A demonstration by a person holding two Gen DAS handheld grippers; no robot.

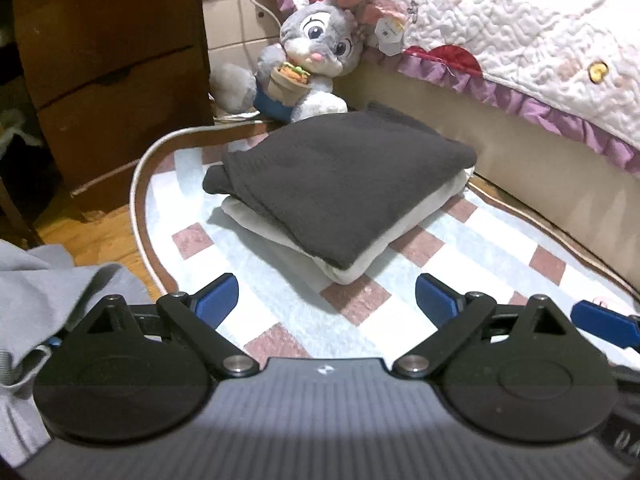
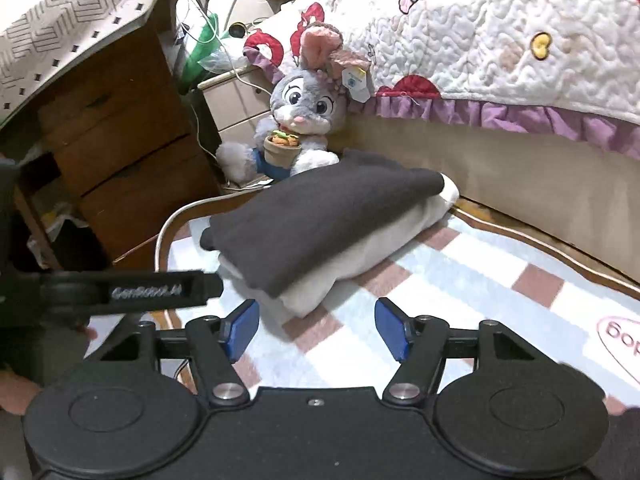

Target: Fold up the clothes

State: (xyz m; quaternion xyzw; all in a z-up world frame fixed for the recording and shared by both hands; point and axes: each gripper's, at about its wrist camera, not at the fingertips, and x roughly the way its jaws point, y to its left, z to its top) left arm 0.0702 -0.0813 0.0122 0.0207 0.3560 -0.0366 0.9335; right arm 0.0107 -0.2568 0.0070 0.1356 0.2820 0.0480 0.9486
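A folded dark grey garment [image 1: 340, 184] [image 2: 316, 220] lies on top of a folded white garment [image 1: 360, 268] [image 2: 360, 256], stacked on a checked mat [image 1: 280, 292] [image 2: 480, 292]. My left gripper [image 1: 327, 298] hovers in front of the stack, open, with only mat between its blue pads. My right gripper [image 2: 318, 328] is also open just short of the stack's near corner, holding nothing. A loose light grey garment [image 1: 44, 300] lies at the left on the floor. One blue finger [image 1: 604, 324] of the right gripper shows at the right edge of the left wrist view.
A plush rabbit [image 1: 308, 52] [image 2: 296, 120] sits behind the stack. A bed with a quilted cover [image 1: 520, 40] [image 2: 500, 40] runs along the right. Wooden drawers [image 1: 112, 72] [image 2: 128, 152] stand at the left. A white cable [image 1: 140, 184] edges the mat.
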